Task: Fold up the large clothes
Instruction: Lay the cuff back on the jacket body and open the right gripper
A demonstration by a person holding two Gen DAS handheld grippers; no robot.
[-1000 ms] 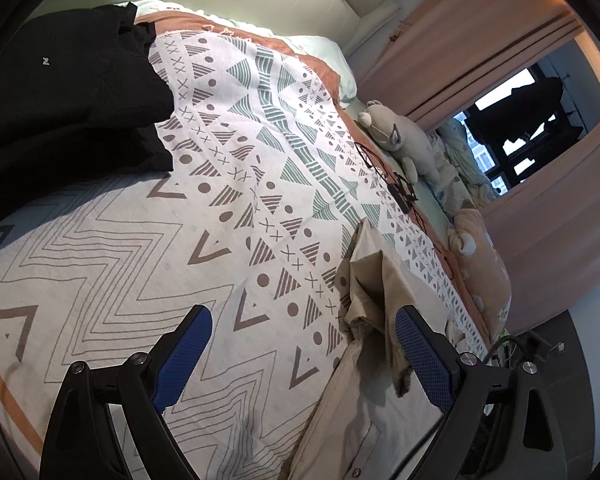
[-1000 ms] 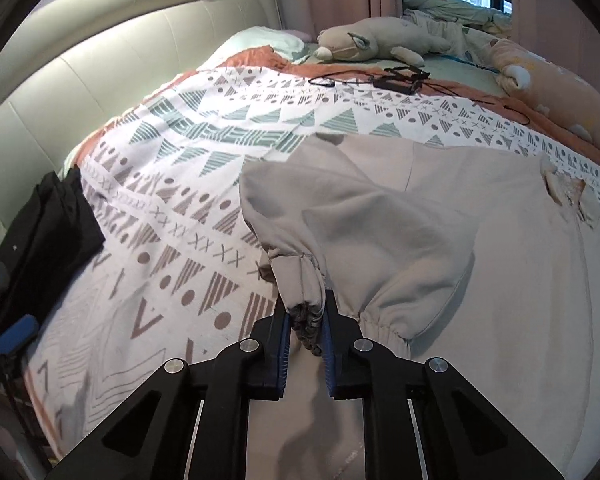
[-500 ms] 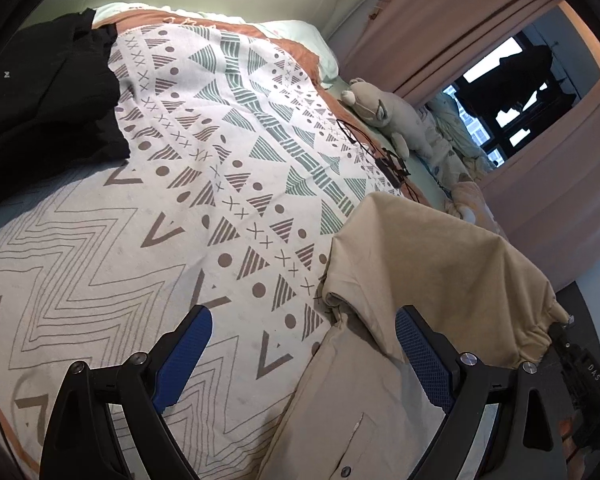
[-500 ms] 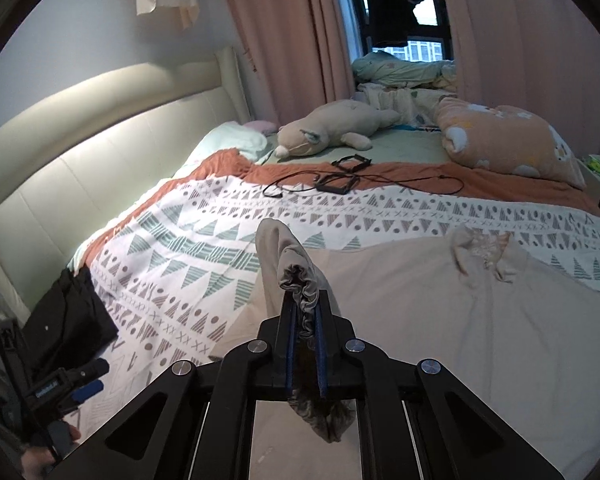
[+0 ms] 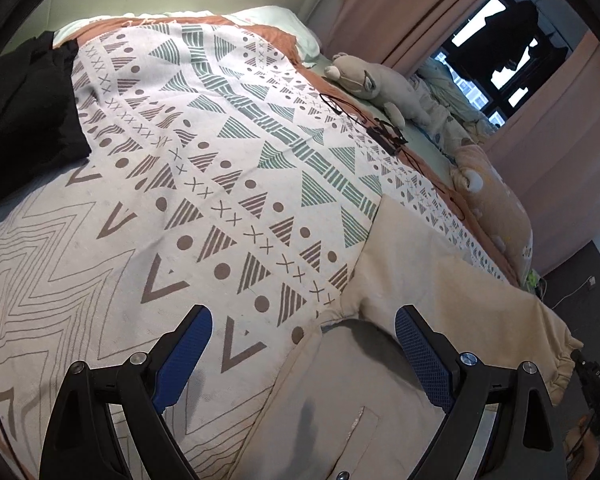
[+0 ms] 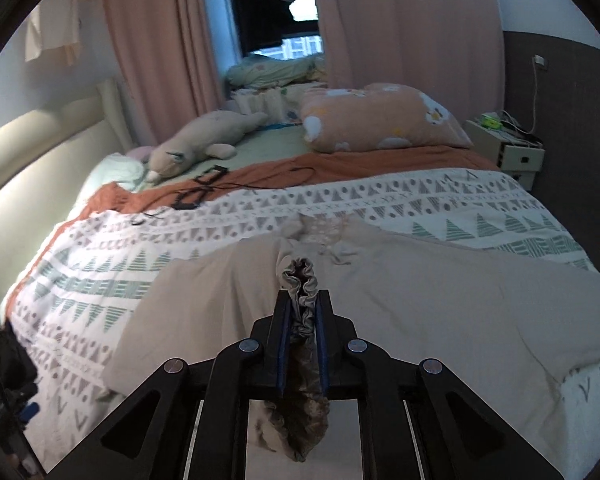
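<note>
Pinching the beige garment's gathered cuff [image 6: 300, 280], the right gripper [image 6: 303, 312] is clamped; left gripper [image 5: 300, 344] gapes, empty.

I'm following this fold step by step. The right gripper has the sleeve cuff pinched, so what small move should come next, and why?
Probably carry the cuff inward over the beige garment's body and lay it down. The right gripper is shut on the gathered cuff, which is lifted off the garment, while the left gripper hangs open over the sleeve's base, holding nothing.

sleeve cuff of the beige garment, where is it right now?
Pinched in the right gripper, the gathered cuff is lifted above the beige garment on the patterned bedspread; the left wrist view shows it at far right.
</note>
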